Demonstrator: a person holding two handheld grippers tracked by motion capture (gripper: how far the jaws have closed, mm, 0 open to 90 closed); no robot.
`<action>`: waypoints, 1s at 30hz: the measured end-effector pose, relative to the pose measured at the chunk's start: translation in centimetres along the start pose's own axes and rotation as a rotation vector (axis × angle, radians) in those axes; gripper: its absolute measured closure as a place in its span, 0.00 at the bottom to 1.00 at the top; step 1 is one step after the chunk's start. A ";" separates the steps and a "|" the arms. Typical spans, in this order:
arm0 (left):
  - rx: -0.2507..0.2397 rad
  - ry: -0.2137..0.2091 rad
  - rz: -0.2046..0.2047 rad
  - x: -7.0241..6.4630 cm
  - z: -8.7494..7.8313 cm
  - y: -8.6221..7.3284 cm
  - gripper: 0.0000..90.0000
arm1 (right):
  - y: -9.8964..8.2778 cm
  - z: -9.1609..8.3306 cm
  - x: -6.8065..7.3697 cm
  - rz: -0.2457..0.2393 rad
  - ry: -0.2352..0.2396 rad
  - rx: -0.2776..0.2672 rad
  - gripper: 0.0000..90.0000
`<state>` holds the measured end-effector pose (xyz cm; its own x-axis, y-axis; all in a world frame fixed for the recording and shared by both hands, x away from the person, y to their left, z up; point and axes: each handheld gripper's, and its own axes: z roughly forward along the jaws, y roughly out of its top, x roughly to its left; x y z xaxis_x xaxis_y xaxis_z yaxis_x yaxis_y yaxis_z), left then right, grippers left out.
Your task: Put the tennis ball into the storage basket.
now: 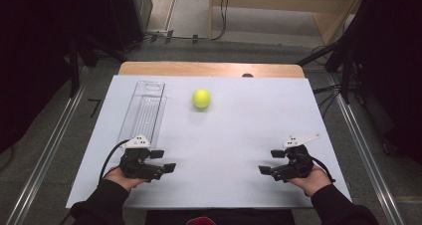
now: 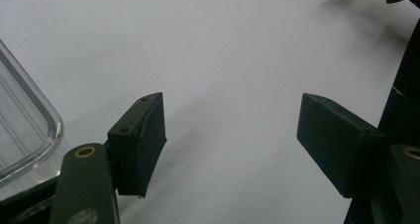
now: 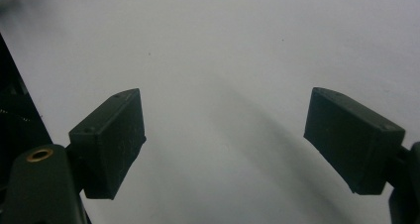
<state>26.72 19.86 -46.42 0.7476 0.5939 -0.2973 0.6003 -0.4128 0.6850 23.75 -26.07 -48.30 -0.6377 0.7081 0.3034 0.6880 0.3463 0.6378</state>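
Observation:
A yellow-green tennis ball (image 1: 201,98) rests on the white board (image 1: 239,130), toward the far middle. A long clear plastic tray (image 1: 144,108) lies along the board's left side; its rounded near corner (image 2: 29,130) sits just left of my left jaw. My left gripper (image 1: 164,161) (image 2: 230,130) is near the front left, just short of the tray's near end, open with bare board between its jaws. My right gripper (image 1: 270,162) (image 3: 225,130) is at the front right, open and empty. The two grippers point toward each other.
The white board lies on a wooden table (image 1: 209,68) whose far edge shows beyond it. Metal rails (image 1: 50,150) run along the floor on both sides. Dark stands and cables (image 1: 338,60) crowd the far right and left.

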 end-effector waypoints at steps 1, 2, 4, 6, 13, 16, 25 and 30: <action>0.002 0.001 0.000 0.0 0.0 0.0 0.30 | 0.0 0.0 0.1 -0.001 0.001 -0.003 0.15; 0.002 0.001 0.001 0.0 -0.1 0.0 0.30 | 0.0 0.0 0.2 -0.004 0.003 -0.003 0.15; 0.002 0.005 -0.002 0.1 -0.1 0.0 0.30 | -0.1 0.0 0.2 -0.008 -0.004 0.003 0.15; 0.000 0.004 -0.003 0.1 -0.1 0.0 0.30 | -0.1 0.1 0.1 -0.008 -0.001 0.013 0.16; -0.006 -0.006 -0.002 0.3 -0.2 0.0 0.30 | 0.0 0.4 0.0 -0.010 -0.001 0.034 0.16; -0.003 -0.002 -0.002 0.4 -0.3 0.0 0.30 | 0.0 0.6 0.0 -0.009 0.002 0.040 0.16; -0.001 -0.001 -0.002 0.4 -0.2 0.0 0.30 | 0.0 0.8 0.0 -0.001 0.010 0.048 0.16; -0.001 -0.001 -0.001 0.4 -0.2 -0.1 0.30 | 0.1 0.8 0.0 -0.002 0.009 0.049 0.16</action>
<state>26.92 20.25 -46.43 0.7471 0.5936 -0.2990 0.6011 -0.4114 0.6852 24.08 -25.60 -48.82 -0.6418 0.7020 0.3086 0.7027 0.3773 0.6031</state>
